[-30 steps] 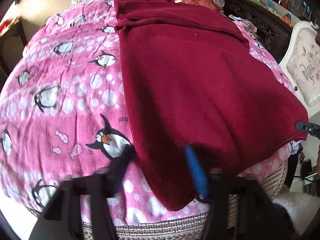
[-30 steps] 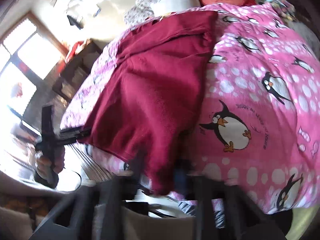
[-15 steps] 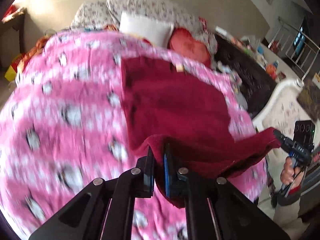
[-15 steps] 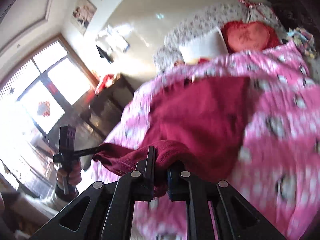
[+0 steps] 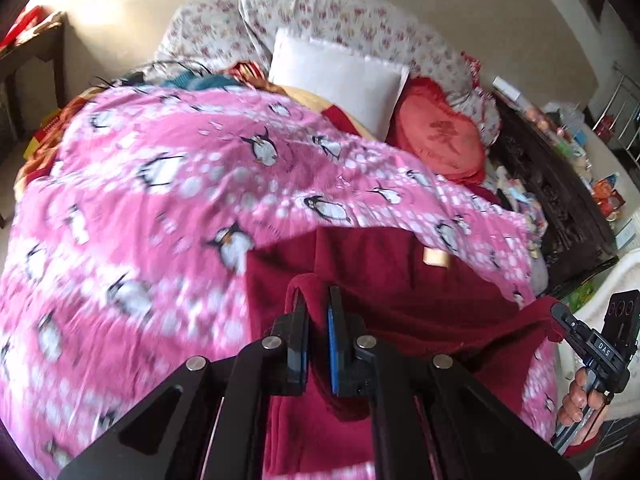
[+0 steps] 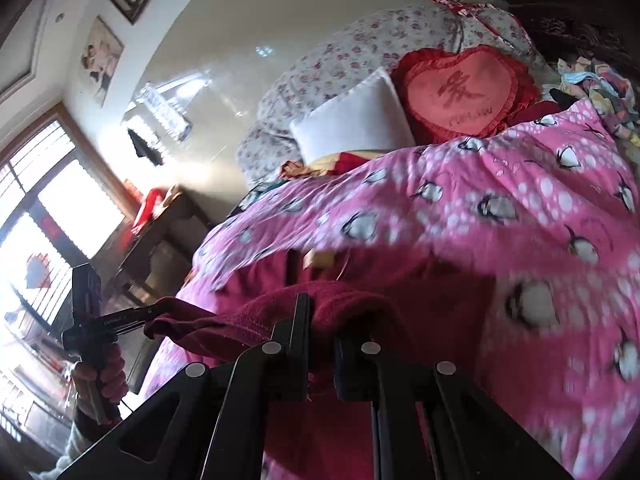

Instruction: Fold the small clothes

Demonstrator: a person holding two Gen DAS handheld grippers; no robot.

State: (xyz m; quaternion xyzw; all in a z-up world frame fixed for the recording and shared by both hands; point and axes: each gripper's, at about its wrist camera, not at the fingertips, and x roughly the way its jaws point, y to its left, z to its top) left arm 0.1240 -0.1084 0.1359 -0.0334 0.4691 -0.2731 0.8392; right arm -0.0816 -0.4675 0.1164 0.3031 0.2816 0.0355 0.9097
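We hold a dark red garment [image 5: 384, 280] lifted at its near edge over the pink penguin blanket [image 5: 160, 208] that covers the bed. From the left wrist we see our left gripper [image 5: 318, 308] pinched tight on a fold of the red cloth, and off to the right our right gripper [image 5: 560, 314] clamped on the garment's other corner, with the hand [image 5: 580, 396] below it. This view also shows a pale label [image 5: 436, 258] on the garment's far part, which lies flat on the blanket. From the right wrist the red cloth [image 6: 352, 300] bunches over the narrow jaws of the right gripper [image 6: 322, 320], and the left gripper [image 6: 156, 308] appears at the left edge, gripping its corner. Only this view shows the window [image 6: 44, 216] and the framed pictures [image 6: 100, 60]. Both views show the white pillow [image 5: 340, 80] and heart cushion [image 6: 460, 92].
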